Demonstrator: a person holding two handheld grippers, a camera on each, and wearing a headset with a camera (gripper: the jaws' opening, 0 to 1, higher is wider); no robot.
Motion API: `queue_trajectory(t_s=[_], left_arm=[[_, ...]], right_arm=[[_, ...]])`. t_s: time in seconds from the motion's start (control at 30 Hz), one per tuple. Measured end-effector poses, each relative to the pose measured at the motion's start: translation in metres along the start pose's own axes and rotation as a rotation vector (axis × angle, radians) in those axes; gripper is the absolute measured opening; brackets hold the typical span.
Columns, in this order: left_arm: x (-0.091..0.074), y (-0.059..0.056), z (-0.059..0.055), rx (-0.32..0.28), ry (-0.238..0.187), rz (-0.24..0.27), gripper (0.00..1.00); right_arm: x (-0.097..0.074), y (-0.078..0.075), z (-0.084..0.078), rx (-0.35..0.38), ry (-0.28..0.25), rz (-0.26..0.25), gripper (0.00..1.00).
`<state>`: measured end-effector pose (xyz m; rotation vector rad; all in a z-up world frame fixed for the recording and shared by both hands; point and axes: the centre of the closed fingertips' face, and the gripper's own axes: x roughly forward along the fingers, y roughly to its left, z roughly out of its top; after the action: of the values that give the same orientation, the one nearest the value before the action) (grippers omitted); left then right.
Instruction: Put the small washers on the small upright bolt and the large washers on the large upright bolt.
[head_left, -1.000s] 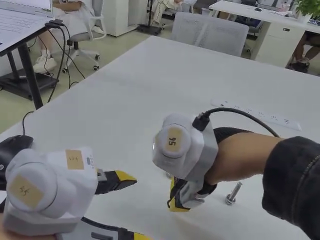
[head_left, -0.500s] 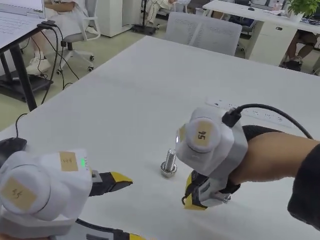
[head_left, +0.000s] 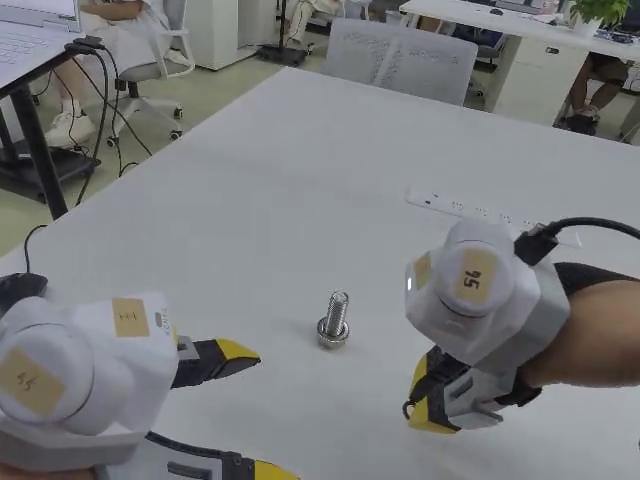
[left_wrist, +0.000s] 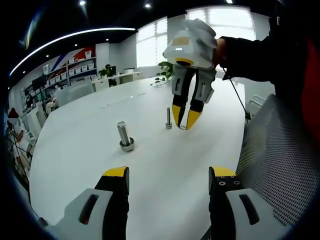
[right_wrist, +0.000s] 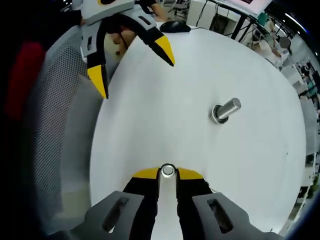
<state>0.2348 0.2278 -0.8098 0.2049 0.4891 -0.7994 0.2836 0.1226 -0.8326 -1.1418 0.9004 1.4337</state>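
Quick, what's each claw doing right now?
Left claw: open, empty.
Right claw: closed on a washer.

white table (head_left: 300, 150) | large bolt (head_left: 334, 320) upright (head down) | small bolt (left_wrist: 169, 118) upright | power strip (head_left: 480, 213)

White surface (head_left: 300, 170) with a white power strip (head_left: 490, 213) lying on it. Grey mesh chair back (head_left: 400, 60) at the far edge. Pale green floor (head_left: 210, 95). Black-legged desk (head_left: 35, 110) and white swivel chair (head_left: 160, 50) on the left. White cabinet (head_left: 535, 75) on the right. Round ceiling spotlights (left_wrist: 147, 5), bright windows (left_wrist: 150, 47).
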Motion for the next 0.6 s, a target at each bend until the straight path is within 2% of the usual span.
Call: queue_trajectory(t_s=[0.33, 0.6], left_arm=[[0.0, -0.001, 0.0, 0.001, 0.003, 0.001, 0.64], [0.0, -0.001, 0.0, 0.0, 0.003, -0.003, 0.64]], right_arm=[[-0.006, 0.003, -0.025, 0.067, 0.004, -0.013, 0.13], [-0.017, -0.008, -0.044, 0.125, 0.017, -0.044, 0.13]])
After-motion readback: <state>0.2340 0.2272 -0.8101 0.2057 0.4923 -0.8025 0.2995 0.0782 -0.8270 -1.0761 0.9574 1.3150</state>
